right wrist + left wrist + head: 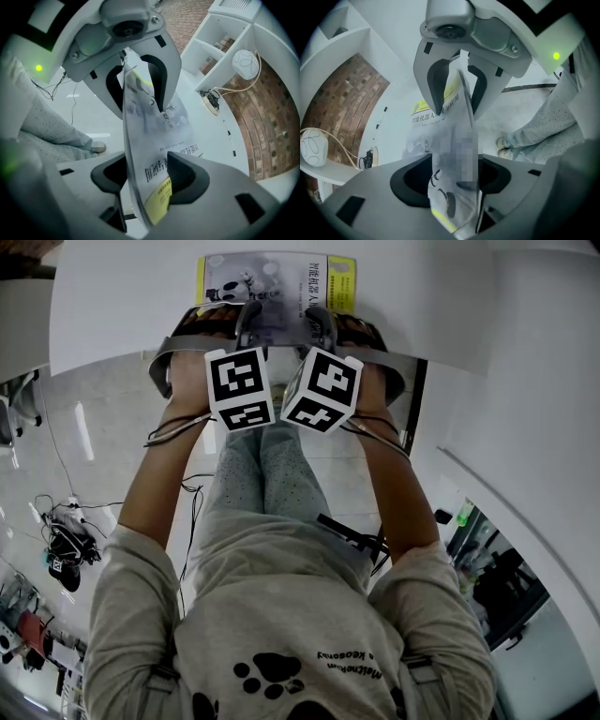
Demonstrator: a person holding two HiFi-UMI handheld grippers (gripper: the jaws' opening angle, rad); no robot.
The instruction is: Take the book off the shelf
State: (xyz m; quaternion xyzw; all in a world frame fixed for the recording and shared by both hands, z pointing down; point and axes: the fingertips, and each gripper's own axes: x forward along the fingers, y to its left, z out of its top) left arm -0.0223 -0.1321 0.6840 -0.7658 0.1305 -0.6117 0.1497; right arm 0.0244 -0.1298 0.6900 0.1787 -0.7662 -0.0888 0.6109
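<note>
Though the book (274, 282) sits between them, the fingers of the left gripper (454, 180) and the right gripper (150, 176) are spread and seem not to squeeze it. The book lies flat by the near rim of the white table (112, 306), with bare top on both sides. A brick wall (276, 117) curves beyond.

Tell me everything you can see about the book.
The book is a thin, glossy paperback: grey-white cover with a cartoon figure, dark print and yellow bands at both ends. It lies cover up on the white table, its near edge between the open jaws of the left tool and right tool, neither clamping it.
</note>
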